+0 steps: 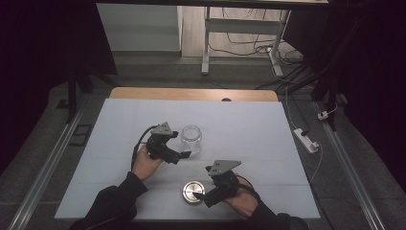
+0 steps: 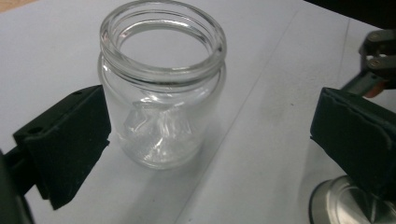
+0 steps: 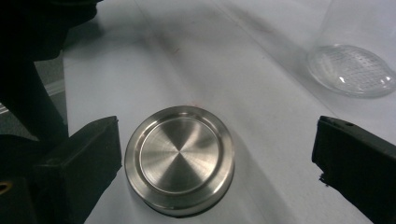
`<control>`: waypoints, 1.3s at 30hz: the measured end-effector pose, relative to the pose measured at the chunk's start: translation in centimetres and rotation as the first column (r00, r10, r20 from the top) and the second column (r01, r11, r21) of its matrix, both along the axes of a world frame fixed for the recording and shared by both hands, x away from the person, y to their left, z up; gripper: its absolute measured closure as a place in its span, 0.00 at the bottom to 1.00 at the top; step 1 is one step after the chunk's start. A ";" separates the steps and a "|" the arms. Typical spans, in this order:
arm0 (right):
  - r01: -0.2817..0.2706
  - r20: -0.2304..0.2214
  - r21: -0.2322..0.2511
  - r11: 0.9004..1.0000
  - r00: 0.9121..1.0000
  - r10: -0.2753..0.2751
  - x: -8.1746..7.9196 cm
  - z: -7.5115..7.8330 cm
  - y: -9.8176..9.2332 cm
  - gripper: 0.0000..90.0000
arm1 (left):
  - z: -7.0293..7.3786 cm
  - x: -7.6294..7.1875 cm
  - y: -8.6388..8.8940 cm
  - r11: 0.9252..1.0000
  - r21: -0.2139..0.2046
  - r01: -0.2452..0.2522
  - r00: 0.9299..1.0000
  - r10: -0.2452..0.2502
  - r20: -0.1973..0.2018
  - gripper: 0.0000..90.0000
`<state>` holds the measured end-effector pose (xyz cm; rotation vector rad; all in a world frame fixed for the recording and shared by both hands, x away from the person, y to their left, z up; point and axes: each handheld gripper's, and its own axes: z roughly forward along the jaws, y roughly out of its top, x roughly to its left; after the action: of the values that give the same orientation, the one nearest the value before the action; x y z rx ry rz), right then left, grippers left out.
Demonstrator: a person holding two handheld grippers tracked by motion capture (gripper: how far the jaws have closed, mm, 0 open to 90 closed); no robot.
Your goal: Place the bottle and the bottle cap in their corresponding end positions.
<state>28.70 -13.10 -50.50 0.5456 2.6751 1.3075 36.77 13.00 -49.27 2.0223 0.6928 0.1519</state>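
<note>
A clear, lidless glass jar (image 1: 191, 138) stands upright on the white table (image 1: 249, 129). In the left gripper view the jar (image 2: 161, 93) sits between the wide-apart jaws, close to the left one without visibly touching it. My left gripper (image 1: 181, 156) (image 2: 215, 119) is open, just in front of the jar. A round brushed-metal lid (image 1: 193, 191) lies flat near the table's front edge. My right gripper (image 1: 205, 194) (image 3: 217, 149) is open with the lid (image 3: 180, 158) between its jaws, near the left jaw. The jar's base (image 3: 350, 70) shows farther off.
The metal lid (image 2: 341, 205) and part of the right gripper (image 2: 378, 56) appear at the right of the left gripper view. A wooden strip (image 1: 191, 93) borders the table's far edge. A power strip (image 1: 306, 140) and cables lie on the floor to the right.
</note>
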 end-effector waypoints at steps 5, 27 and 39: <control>0.010 0.012 0.001 1.000 1.000 -0.010 0.0 0.2 -0.3 0.00 | 0.0 -0.6 0.3 1.000 -0.004 0.008 1.000 -0.008 -0.013 0.00; 0.061 0.046 0.007 0.998 0.997 -0.061 -0.1 0.8 -2.1 0.00 | 0.1 -4.1 1.1 0.999 -0.021 0.048 0.998 -0.049 -0.027 0.00; 0.092 0.045 0.009 0.996 0.995 -0.093 -0.2 1.0 -3.1 0.00 | 0.2 -6.4 2.3 0.999 -0.020 0.036 0.999 -0.037 -0.030 0.00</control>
<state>28.55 -16.24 -49.53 0.6249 2.5766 1.2890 30.35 15.26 -49.09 2.0207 0.6731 0.0928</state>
